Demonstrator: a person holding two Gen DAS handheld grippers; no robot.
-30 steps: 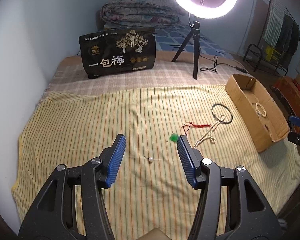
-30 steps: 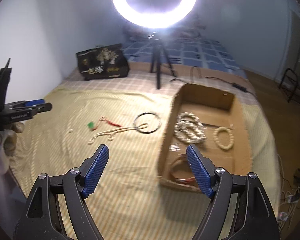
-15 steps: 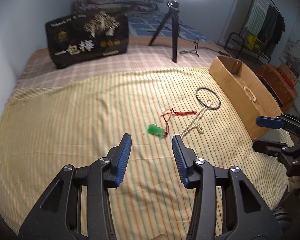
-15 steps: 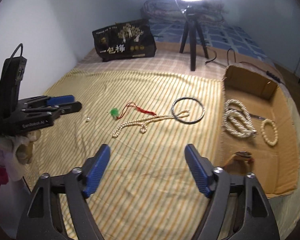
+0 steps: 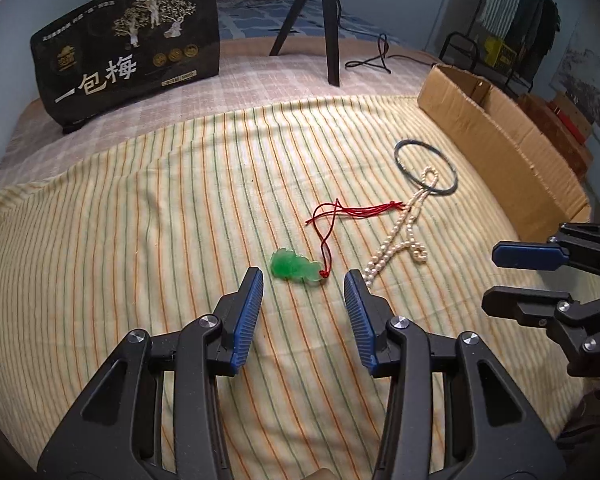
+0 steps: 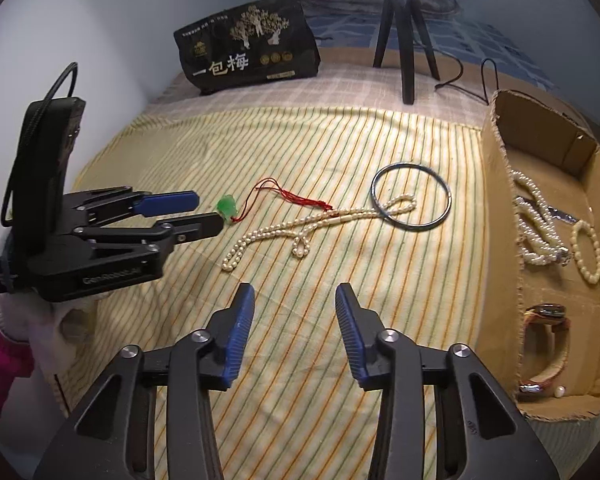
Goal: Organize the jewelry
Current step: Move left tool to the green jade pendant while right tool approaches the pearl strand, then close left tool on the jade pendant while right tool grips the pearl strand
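Note:
A green pendant [image 5: 295,267] on a red cord [image 5: 340,214] lies on the striped cloth, just beyond my open left gripper [image 5: 303,278]. A pearl necklace [image 5: 400,234] lies to its right, its loop overlapping a dark bangle [image 5: 426,166]. In the right wrist view the pendant [image 6: 226,205], necklace [image 6: 300,226] and bangle [image 6: 411,197] lie ahead of my open, empty right gripper [image 6: 295,294]. The left gripper [image 6: 208,210] reaches the pendant there. A cardboard box [image 6: 496,216] at right holds pearl strands [image 6: 538,232], a bead bracelet [image 6: 586,250] and a watch [image 6: 546,316].
A black printed bag [image 5: 128,50] stands at the back of the bed. A tripod [image 5: 324,12] with a cable [image 5: 376,58] stands behind the cloth. The cardboard box [image 5: 496,132] lies along the right edge. A clothes rack [image 5: 516,28] is beyond it.
My left gripper has moved forward and right, from the small pearl to the green pendant, and narrowed. My right gripper has swung left from the box toward the necklace and narrowed.

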